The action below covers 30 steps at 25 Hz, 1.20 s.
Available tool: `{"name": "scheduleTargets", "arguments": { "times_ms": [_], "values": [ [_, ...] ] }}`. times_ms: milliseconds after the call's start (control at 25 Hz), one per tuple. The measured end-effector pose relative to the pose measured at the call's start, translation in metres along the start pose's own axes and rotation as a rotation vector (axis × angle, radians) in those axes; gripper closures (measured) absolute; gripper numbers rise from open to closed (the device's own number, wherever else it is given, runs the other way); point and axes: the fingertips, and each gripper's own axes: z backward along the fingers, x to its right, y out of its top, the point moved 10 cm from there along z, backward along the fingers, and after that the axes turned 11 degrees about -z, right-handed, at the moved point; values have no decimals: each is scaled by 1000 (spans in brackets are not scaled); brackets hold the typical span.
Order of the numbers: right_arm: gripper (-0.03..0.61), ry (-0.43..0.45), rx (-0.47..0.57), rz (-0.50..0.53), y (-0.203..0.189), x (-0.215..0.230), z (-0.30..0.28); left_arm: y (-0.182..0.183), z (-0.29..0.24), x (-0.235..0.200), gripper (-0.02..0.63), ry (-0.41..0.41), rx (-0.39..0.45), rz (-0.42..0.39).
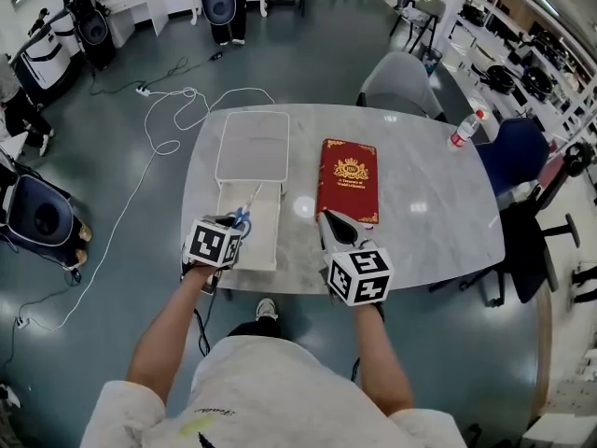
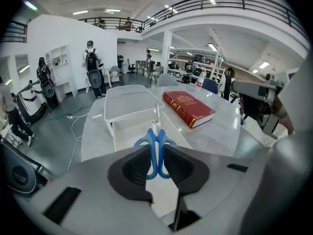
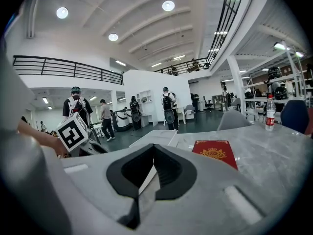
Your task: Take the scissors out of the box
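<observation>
An open white box (image 1: 264,250) lies at the table's near left, its lid (image 1: 253,145) flat behind it. Blue-handled scissors (image 1: 245,214) are over the box's tray, blades pointing away. My left gripper (image 1: 235,222) is shut on their handles; in the left gripper view the blue loops (image 2: 155,153) sit pinched between the dark pads (image 2: 133,169) and the blades (image 2: 156,123) stick out forward. I cannot tell whether the scissors still touch the tray. My right gripper (image 1: 326,218) is shut with nothing in it, near the red book's front edge; its jaws (image 3: 153,155) meet.
A red hardcover book (image 1: 348,179) lies mid-table, right of the box. A water bottle (image 1: 464,129) stands at the far right edge. Grey and blue chairs (image 1: 401,84) ring the far side. Cables (image 1: 168,110) run over the floor to the left.
</observation>
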Motion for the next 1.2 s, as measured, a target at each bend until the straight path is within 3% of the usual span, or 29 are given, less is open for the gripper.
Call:
{"name": "scheduleTargets", "arguments": {
  "times_ms": [360, 840, 1200],
  "values": [
    [572, 26, 11, 20, -1, -9, 29, 0, 47, 15, 535, 68, 148, 16],
    [572, 49, 46, 44, -5, -24, 69, -23, 114, 38, 535, 174, 298, 99],
    [572, 39, 91, 49, -4, -46, 79, -41, 165, 30, 535, 239, 409, 99]
  ]
}}
